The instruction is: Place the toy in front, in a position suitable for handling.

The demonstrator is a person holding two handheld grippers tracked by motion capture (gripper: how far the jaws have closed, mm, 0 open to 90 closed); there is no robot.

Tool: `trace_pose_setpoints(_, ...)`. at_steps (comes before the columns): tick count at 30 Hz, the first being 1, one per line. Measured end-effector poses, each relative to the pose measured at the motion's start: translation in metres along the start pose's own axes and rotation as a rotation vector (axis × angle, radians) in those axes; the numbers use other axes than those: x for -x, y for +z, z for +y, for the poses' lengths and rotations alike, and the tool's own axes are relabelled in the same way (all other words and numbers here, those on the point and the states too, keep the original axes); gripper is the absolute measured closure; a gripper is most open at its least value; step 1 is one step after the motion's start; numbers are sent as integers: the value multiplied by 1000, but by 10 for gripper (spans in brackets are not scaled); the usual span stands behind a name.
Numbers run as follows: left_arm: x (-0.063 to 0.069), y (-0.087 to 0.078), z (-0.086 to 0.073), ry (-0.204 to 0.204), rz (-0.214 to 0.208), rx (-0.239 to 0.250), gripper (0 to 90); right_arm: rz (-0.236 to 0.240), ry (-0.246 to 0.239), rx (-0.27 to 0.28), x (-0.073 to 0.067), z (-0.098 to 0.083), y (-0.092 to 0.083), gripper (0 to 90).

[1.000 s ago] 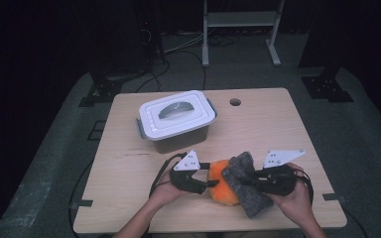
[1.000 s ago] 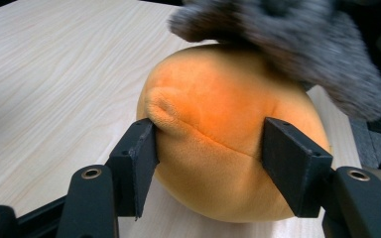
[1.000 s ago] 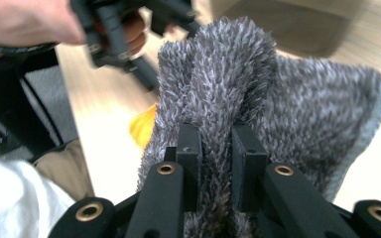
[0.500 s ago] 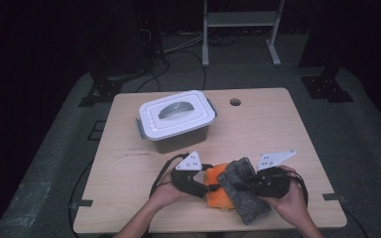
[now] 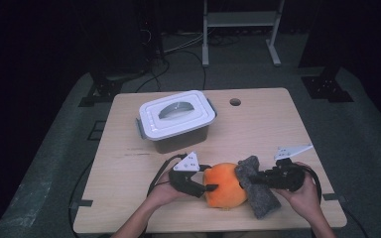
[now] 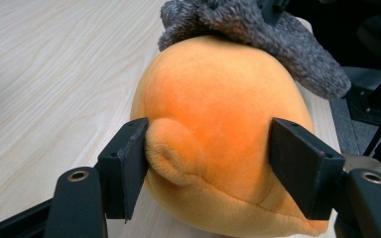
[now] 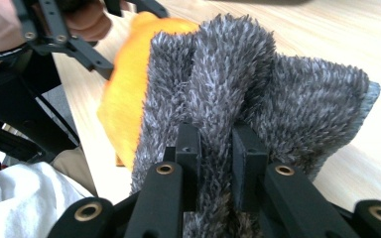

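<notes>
The near edge of the pale wooden desk (image 5: 129, 198) is crowded: the round orange plush toy (image 5: 224, 184) sits between both hands, with the shaggy grey cloth (image 5: 258, 191) draped against its right side. The left gripper (image 5: 209, 187) straddles the toy, and the right gripper (image 5: 254, 179) pinches a fold of the cloth, so there is no way through between them. Behind them, left of centre, the white lidded plastic box (image 5: 176, 119) blocks the back. The right rear of the desk, around the small round hole (image 5: 235, 102), lies bare, as does the strip between box and toy.
</notes>
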State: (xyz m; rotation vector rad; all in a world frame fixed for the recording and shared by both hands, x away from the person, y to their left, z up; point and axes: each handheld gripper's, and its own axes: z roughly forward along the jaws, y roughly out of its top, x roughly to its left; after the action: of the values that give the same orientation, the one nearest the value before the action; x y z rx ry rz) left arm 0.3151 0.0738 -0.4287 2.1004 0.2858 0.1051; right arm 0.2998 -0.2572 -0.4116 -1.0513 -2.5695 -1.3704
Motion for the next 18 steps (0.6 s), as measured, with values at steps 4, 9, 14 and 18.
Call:
trace_pose_setpoints(4, -1, -1, -1, -7, -8, 4, 315, 21, -6, 28, -4, 7, -1, 760)
trace_pose_setpoints(9, 0, -3, 4, -25, -38, 28, 221, 41, -54, -9, -15, 8, 9, 759)
trace_pose_setpoints(14, 2, 0, 5, -44, -66, 17, 148, 89, -112, -50, -30, 7, 14, 759)
trace_pose_setpoints(18, -2, 8, 0, -106, -103, -14, 148, 110, -129, -61, -32, 7, 14, 759)
